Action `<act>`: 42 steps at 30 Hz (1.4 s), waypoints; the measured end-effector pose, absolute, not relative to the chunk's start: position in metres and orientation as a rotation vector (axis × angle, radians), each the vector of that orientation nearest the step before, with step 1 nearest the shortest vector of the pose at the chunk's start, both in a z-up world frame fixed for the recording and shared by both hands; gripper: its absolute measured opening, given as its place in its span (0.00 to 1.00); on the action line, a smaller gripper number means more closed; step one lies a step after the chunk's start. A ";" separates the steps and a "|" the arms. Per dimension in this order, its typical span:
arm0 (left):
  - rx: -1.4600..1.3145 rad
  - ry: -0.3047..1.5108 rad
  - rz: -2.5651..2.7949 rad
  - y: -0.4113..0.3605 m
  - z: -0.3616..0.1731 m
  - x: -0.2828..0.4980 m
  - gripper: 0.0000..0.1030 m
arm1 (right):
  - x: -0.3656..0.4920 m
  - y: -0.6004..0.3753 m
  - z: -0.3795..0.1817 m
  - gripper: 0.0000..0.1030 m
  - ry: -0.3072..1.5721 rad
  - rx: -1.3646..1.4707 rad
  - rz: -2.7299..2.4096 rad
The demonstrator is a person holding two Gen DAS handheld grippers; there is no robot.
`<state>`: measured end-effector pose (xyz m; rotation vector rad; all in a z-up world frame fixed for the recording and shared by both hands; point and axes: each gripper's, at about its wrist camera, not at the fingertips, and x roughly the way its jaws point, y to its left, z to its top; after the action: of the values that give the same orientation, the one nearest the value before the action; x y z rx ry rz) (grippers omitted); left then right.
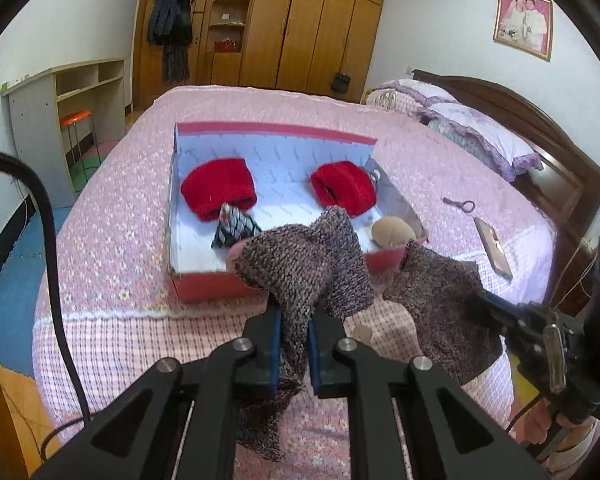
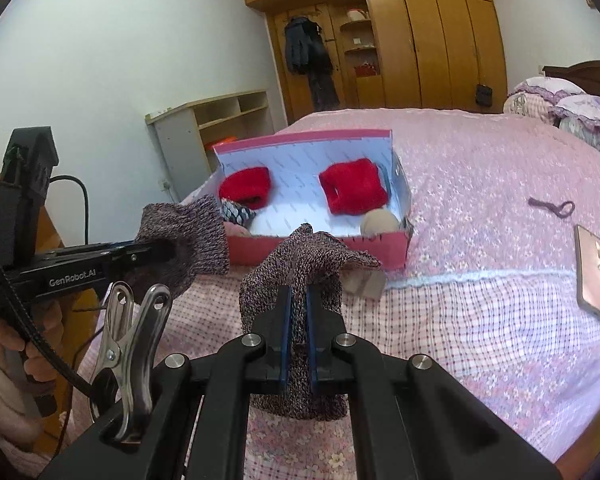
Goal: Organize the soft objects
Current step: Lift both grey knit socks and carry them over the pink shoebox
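Observation:
My left gripper (image 1: 294, 320) is shut on a mottled brown-purple knitted piece (image 1: 300, 264), which bunches above the fingers and hangs down below them. My right gripper (image 2: 299, 296) is shut on a second knitted piece of the same kind (image 2: 300, 256). Each gripper shows in the other's view: the right gripper (image 1: 478, 298) with its piece (image 1: 440, 308), the left gripper (image 2: 168, 250) with its piece (image 2: 184, 240). Both are held above the pink bedspread, just in front of a red shoebox (image 1: 204, 288) (image 2: 320, 248). The box holds two red knitted rolls (image 1: 218, 192) (image 1: 344, 192), a black-and-white patterned item (image 1: 236, 228) and a beige round item (image 1: 392, 232).
A phone (image 2: 592, 276) and a small dark key-like thing (image 2: 552, 208) lie on the bed to the right of the box. Pillows (image 1: 480, 132) lie at the headboard. A desk shelf with an orange stool (image 1: 74, 118) stands left of the bed, a wardrobe behind.

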<state>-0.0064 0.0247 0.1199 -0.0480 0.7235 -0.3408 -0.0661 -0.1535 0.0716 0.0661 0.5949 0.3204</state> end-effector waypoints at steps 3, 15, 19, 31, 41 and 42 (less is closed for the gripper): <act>-0.039 0.710 -0.336 0.024 0.128 0.000 0.11 | -0.062 -0.152 0.079 0.08 0.582 0.066 0.333; -0.021 0.671 -0.325 0.017 0.148 0.033 0.11 | -0.045 -0.145 0.099 0.08 0.546 0.031 0.350; -0.020 0.670 -0.322 0.014 0.149 0.043 0.11 | -0.038 -0.142 0.102 0.08 0.546 0.017 0.350; -0.028 0.673 -0.303 0.008 0.147 0.075 0.11 | -0.006 -0.137 0.114 0.08 0.539 0.011 0.354; -0.037 0.691 -0.284 0.006 0.139 0.102 0.11 | 0.022 -0.133 0.115 0.08 0.553 0.014 0.356; -0.037 0.693 -0.280 0.006 0.138 0.105 0.11 | 0.026 -0.133 0.115 0.08 0.555 0.017 0.357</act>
<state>0.1053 0.0060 0.1381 -0.0374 0.6933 -0.2799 0.0257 -0.1331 0.1147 0.0170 0.5546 0.3568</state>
